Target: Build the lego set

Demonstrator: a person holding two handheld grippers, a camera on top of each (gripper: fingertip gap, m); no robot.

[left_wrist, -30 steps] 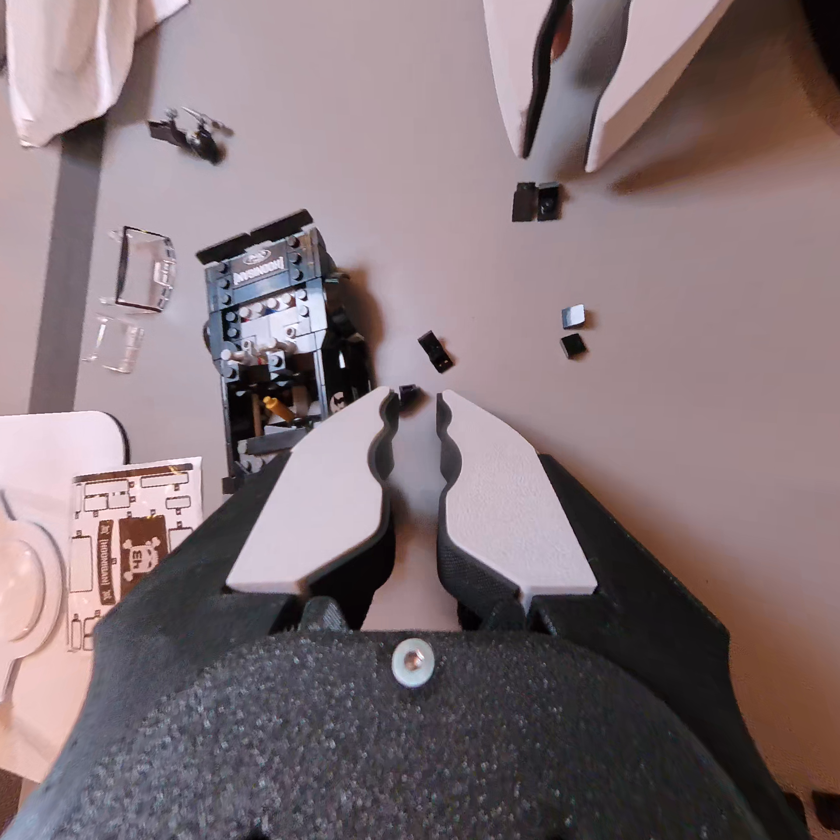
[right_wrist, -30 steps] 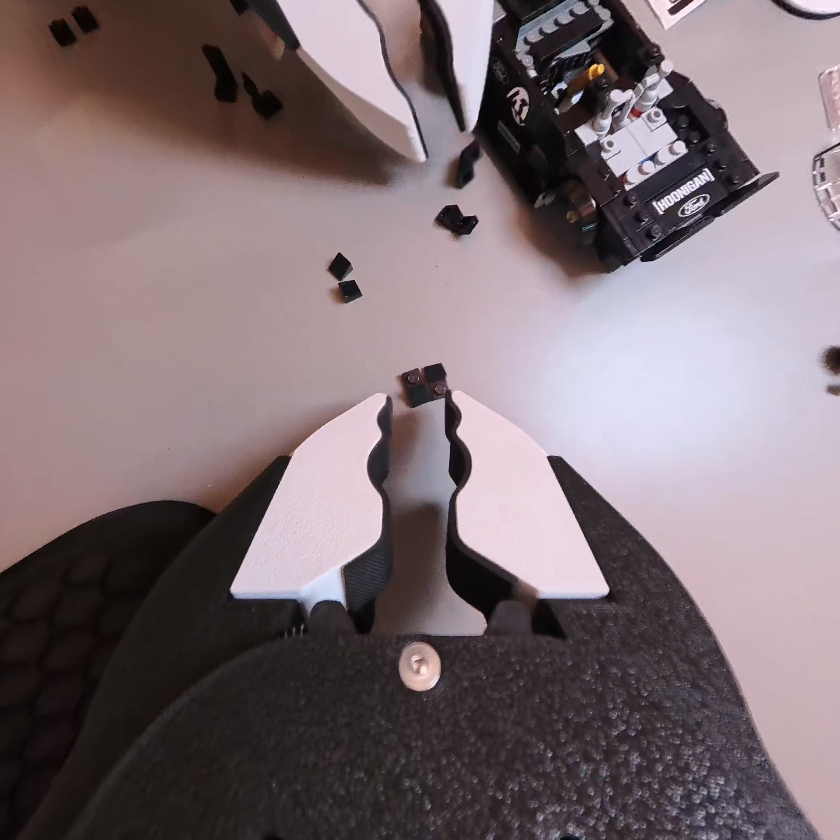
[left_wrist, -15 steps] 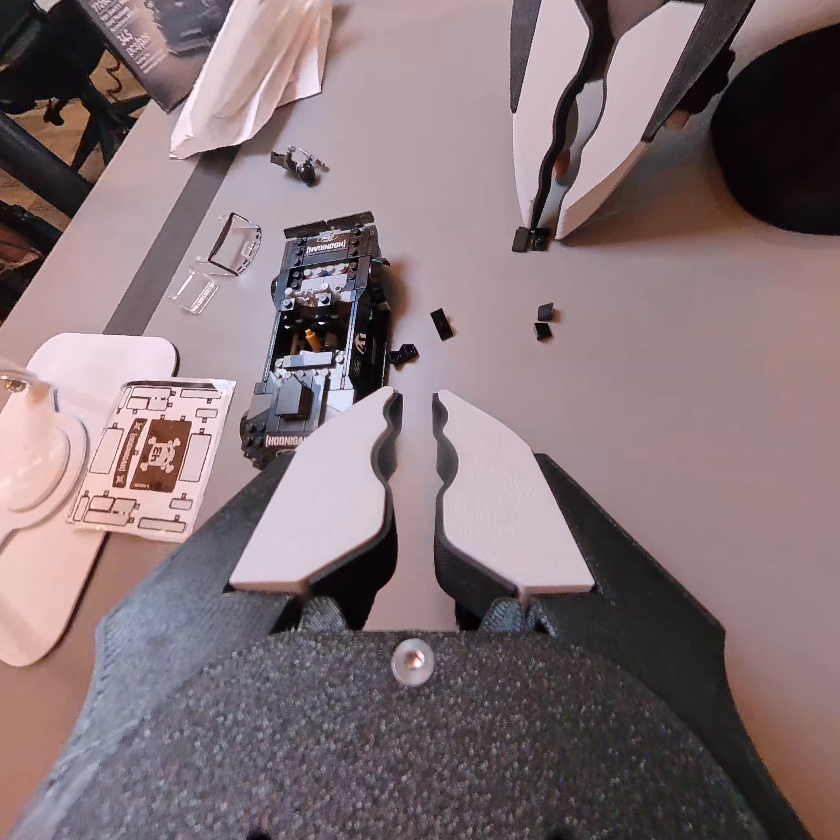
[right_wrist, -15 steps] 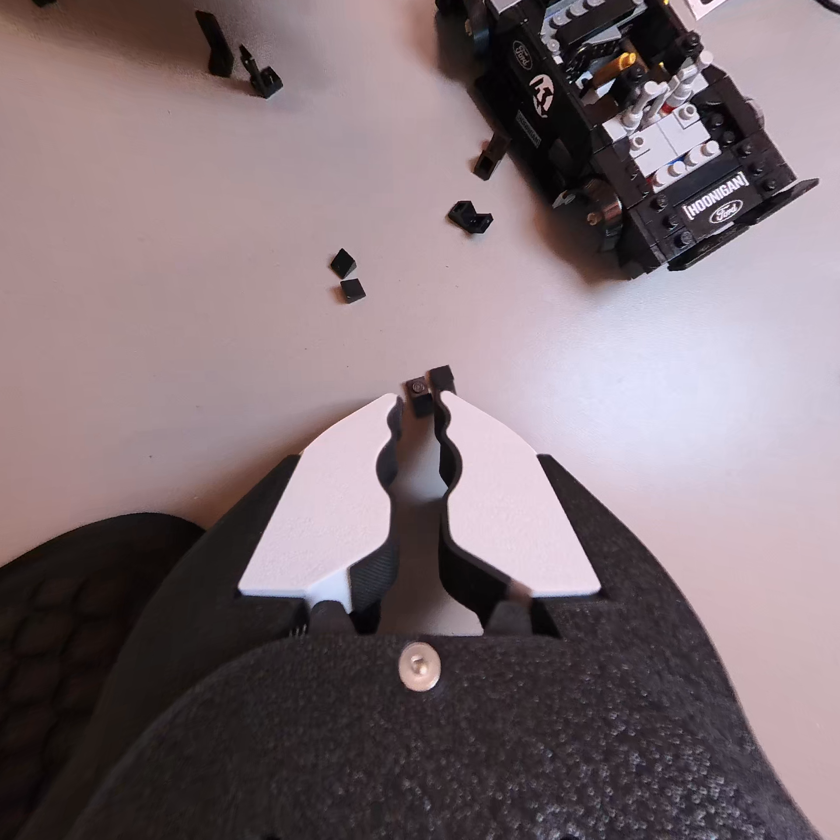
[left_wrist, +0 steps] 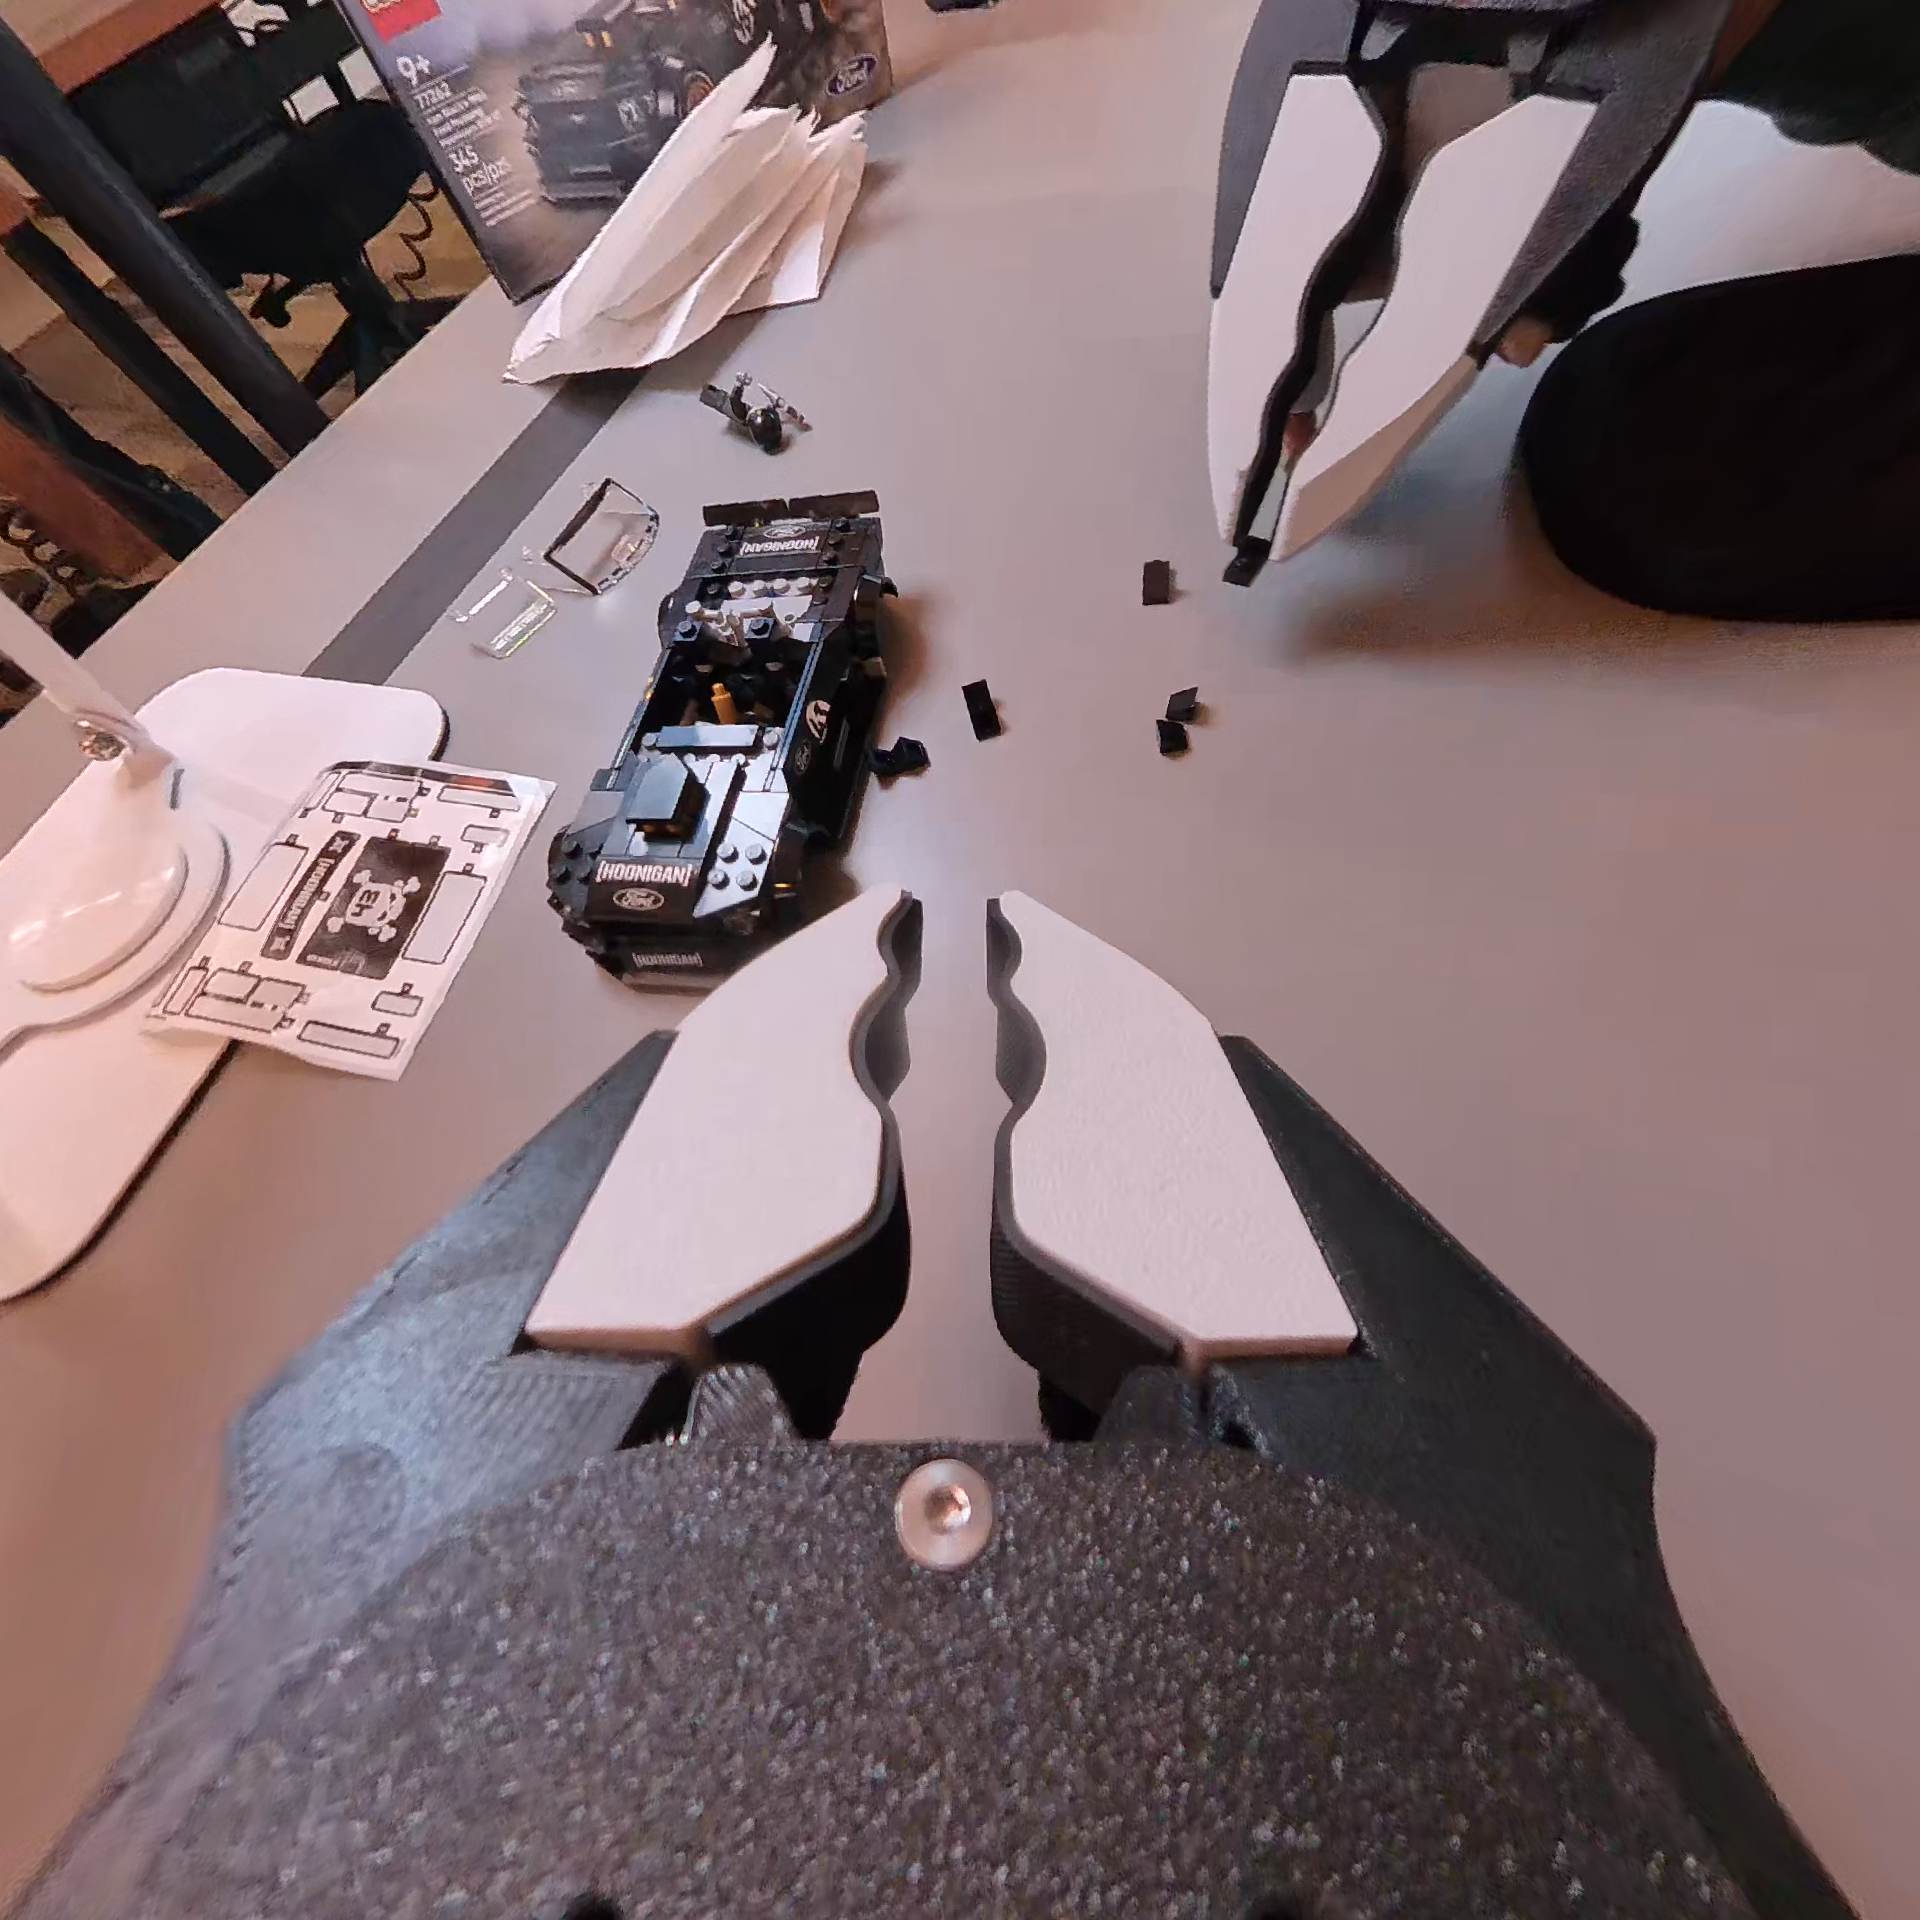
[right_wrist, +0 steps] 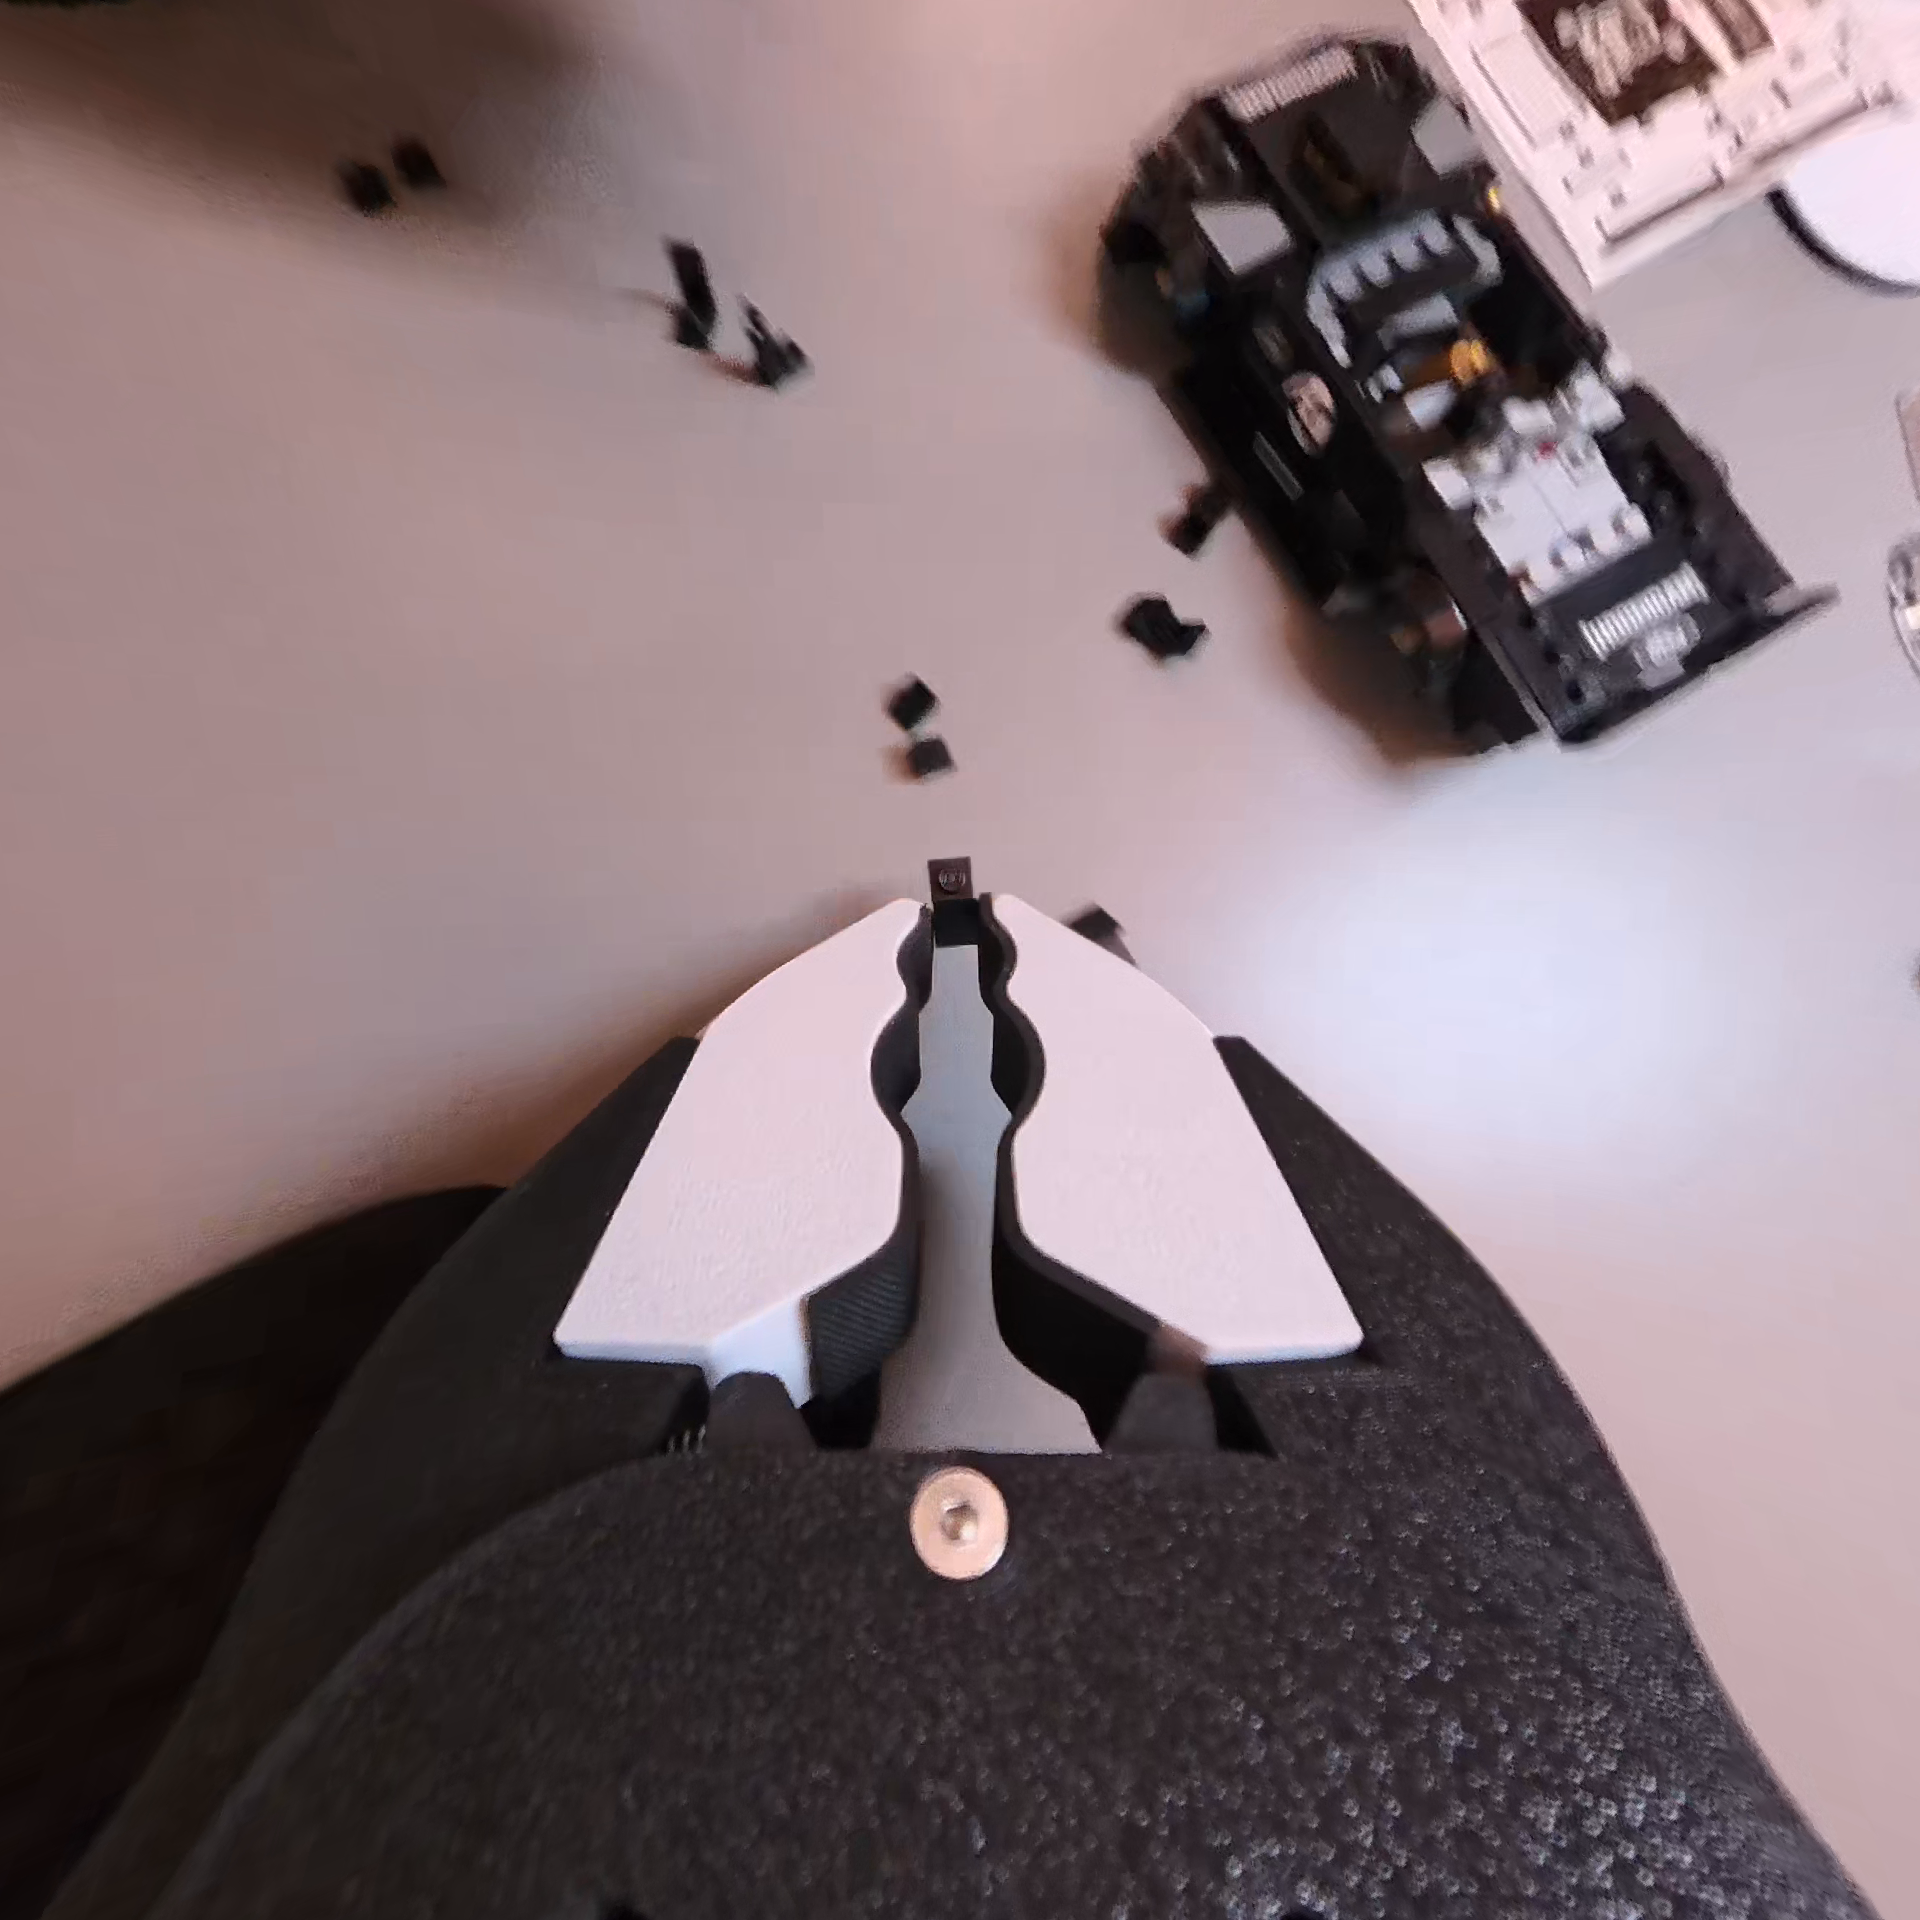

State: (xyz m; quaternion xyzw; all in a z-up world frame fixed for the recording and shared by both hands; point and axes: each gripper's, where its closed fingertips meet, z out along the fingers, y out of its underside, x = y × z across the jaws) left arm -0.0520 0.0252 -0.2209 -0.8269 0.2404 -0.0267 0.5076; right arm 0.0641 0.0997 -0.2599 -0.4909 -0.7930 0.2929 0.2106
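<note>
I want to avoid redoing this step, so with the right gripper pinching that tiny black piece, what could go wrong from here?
1. The right gripper holds the small black piece only at its very fingertips, so it could twist or pop out on the way to the black car.
2. A second black piece lies close beside the pick spot and could get knocked.
3. The left gripper is open and not bracing the car, which might slide when pressed.

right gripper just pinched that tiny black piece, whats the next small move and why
Probably lift it a little, then carry it toward the car. The right gripper is shut on the black piece at the very fingertips, with a second piece lying right beside them, so a straight lift should avoid dragging that one. The left gripper is open and empty near the car's front.
</note>
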